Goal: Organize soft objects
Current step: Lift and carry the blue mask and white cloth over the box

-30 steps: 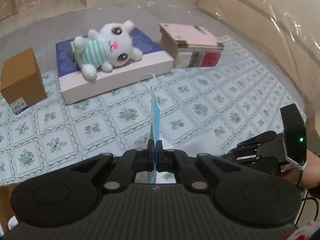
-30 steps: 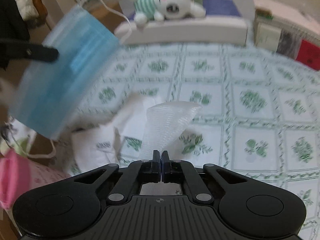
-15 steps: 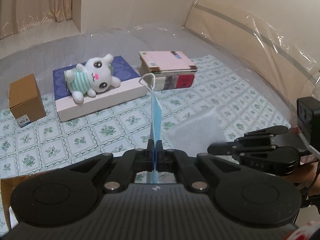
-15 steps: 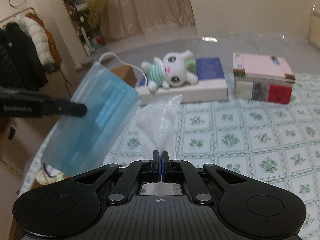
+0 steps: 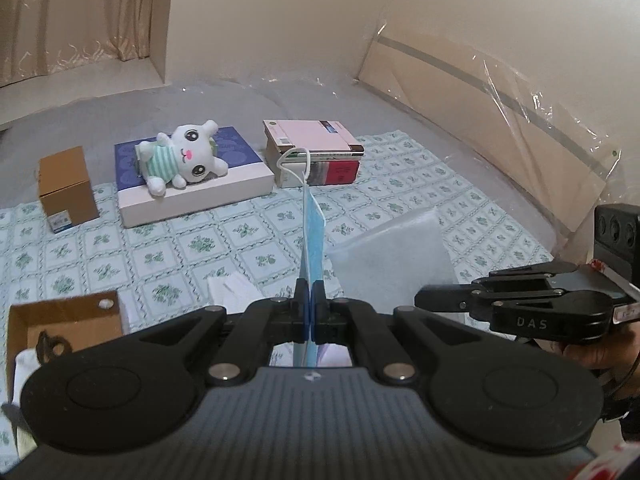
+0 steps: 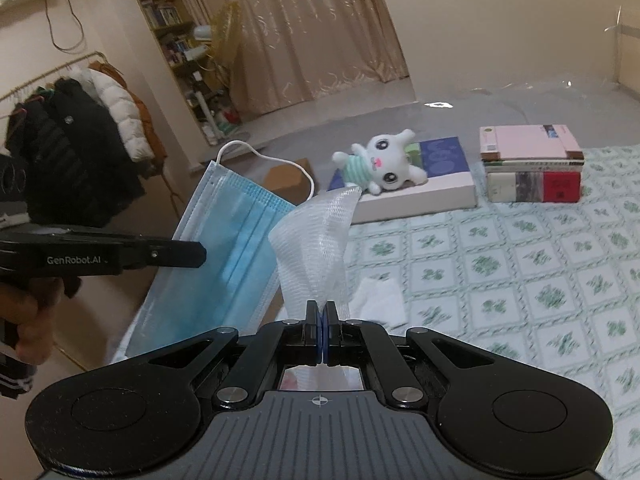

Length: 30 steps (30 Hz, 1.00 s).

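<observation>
1. Since a second ago both hands have lifted: the left hand-held gripper, jaws pressed together on the pale blue pleated face mask, now carries it higher above the cloth, and more of the room's far wall shows behind it.
2. The right hand-held gripper, jaws clamped on a white mesh foam sleeve, has raised that sleeve clear of the surface where it earlier trailed low.
3. The surface is a white cloth with green flower squares, spread over grey plastic sheeting; beige curtains hang at the back, coats on a rail at the left.
4. On the cloth, from the left: a small closed brown carton; a flat white box with a blue lid, a white plush rabbit in a green striped shirt lying on it; a stack of books with a pink cover on top.
5. Nearest, at the left edge, an open brown cardboard box holds something white and a dark object I cannot identify.
6. White crumpled pieces lie on the cloth below the mask.
</observation>
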Motion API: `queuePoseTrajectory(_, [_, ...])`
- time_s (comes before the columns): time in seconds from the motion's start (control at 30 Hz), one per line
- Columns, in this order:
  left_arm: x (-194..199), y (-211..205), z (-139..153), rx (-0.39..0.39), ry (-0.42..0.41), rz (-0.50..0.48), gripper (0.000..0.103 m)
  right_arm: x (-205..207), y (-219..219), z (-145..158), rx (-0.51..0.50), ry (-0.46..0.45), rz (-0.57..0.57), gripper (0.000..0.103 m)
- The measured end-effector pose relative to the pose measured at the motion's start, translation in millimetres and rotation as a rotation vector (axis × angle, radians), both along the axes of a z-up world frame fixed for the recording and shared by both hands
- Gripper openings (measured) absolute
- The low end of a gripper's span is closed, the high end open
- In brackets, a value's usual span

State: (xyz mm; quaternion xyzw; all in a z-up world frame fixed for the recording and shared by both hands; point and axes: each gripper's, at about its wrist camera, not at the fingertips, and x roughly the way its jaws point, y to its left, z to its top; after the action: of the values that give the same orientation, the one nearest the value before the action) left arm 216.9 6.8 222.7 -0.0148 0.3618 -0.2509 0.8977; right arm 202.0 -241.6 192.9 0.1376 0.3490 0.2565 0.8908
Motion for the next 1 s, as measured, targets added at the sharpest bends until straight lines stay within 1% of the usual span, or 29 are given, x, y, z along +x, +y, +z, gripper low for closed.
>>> queuePoseTrajectory(0.23, [-43.2,42.1,4.9,0.004,-0.016,0.063,0.000,-34.5,26.3,0.9,0.064,0.008,0.039,0.001])
queuePoseTrajectory(0.43, [-66.7,93.3,12.9,0.022,-0.029,0.149,0.000,-45.5,61.6,-4.8,0.111,0.032,0.085,0.000])
queuePoseTrajectory(0.53, [-73.0,116.5,14.7,0.030,-0.030,0.189,0.000,-44.8,82.2,-9.1,0.130,0.052,0.107,0.001])
queuePoseTrajectory(0.73, [-79.6,158.7,8.7,0.033,-0.019,0.257,0.000,-40.0,125.9,-13.7,0.149,0.075,0.145,0.001])
queuePoseTrajectory(0.9, [-76.7,190.0,-0.3,0.037,-0.005,0.303,0.000,-25.5,161.0,-21.2,0.160,0.102,0.169,0.001])
queuePoseTrajectory(1.0, [-68.4,205.7,-9.2,0.035,0.010,0.327,0.000,-14.3,181.0,-27.1,0.156,0.119,0.179,0.001])
